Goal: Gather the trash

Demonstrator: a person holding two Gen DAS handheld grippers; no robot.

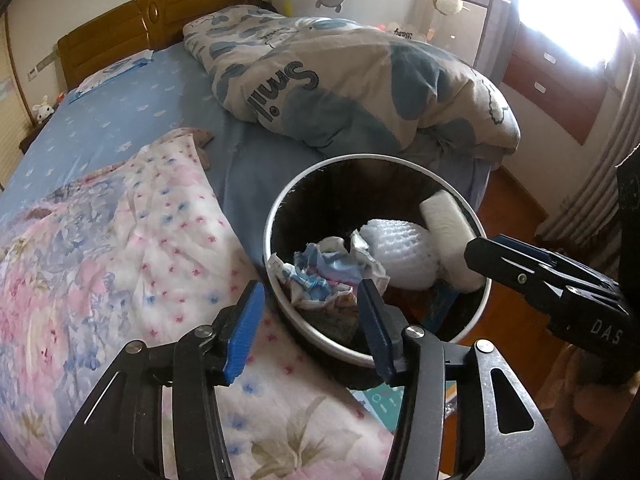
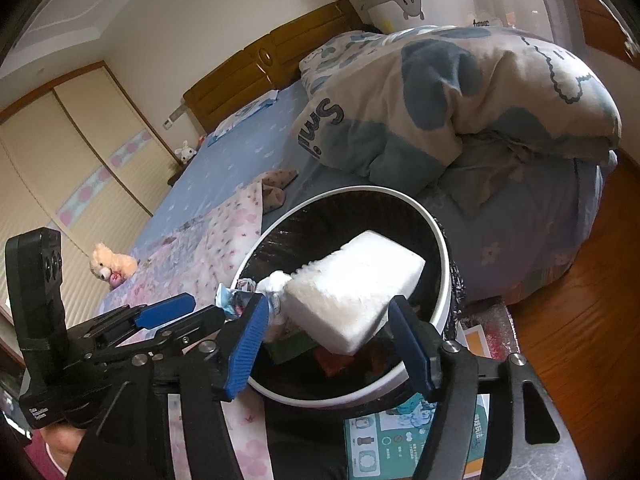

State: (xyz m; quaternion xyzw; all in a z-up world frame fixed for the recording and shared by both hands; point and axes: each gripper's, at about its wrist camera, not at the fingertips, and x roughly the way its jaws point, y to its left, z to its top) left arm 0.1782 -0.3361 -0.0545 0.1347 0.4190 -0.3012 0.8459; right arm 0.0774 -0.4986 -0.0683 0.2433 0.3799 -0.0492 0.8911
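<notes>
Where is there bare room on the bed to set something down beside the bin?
Free: the blue sheet between the headboard, the bunched duvet and the floral quilt. The quilt top is also bare. Crowded: the trash bin, full of crumpled paper and a white foam block.

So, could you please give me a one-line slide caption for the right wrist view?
Right claw open above the black-lined trash bin, a white foam block just beyond its fingertips, bed behind.

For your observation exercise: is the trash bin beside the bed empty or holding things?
Holding things: the trash bin contains crumpled paper and a white foam block.
</notes>
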